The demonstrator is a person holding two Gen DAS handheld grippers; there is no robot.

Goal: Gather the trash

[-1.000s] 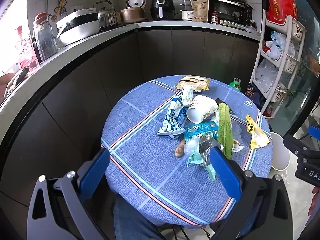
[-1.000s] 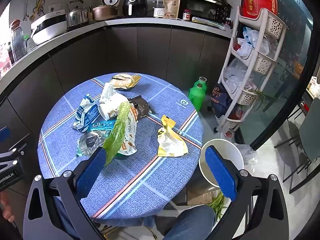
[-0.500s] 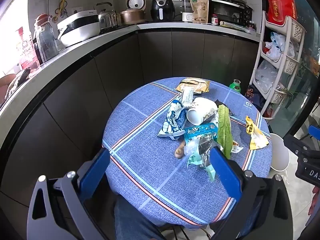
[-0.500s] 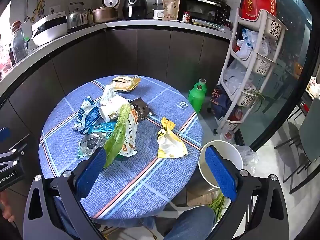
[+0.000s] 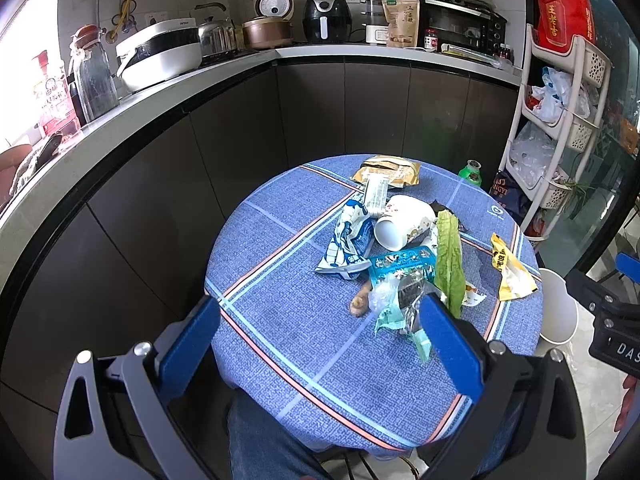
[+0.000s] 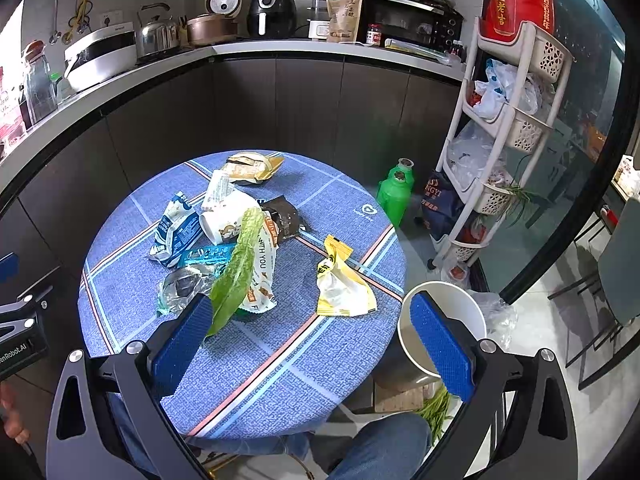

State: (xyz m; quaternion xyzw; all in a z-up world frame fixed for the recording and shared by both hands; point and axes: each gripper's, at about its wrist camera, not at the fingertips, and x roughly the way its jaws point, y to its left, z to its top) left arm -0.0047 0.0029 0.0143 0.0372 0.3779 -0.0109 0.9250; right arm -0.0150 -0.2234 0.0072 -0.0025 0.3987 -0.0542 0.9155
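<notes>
Round desk (image 6: 280,360), woven blue cloth with pale and orange stripes; textured, so thin films will not slide freely. Trash is heaped at its centre, nothing collected yet by the look of it. White bin (image 6: 460,312) stands on the floor just beside the desk's right edge, mouth open, smooth rigid wall.

Left tool (image 5: 320,332) and right tool (image 6: 312,332) both hover above the near edge, jaws wide apart, empty.

Items, by size:
- lettuce leaf (image 6: 240,264): long, limp, ribbed; draped over a printed wrapper (image 6: 266,276).
- paper cup (image 5: 400,226): on its side, rigid, mouth toward the camera.
- blue-white pouch (image 5: 346,240): crumpled foil film.
- yellow packet (image 6: 340,284): creased, apart from the heap, nearest the bin.
- clear crumpled film (image 5: 394,300): springy, slippery.

Judgement: start with the yellow packet using the right tool; pinch a raised crease, not the flat face. Lift the leaf mid-length, or it will droop and drag wrappers along.
</notes>
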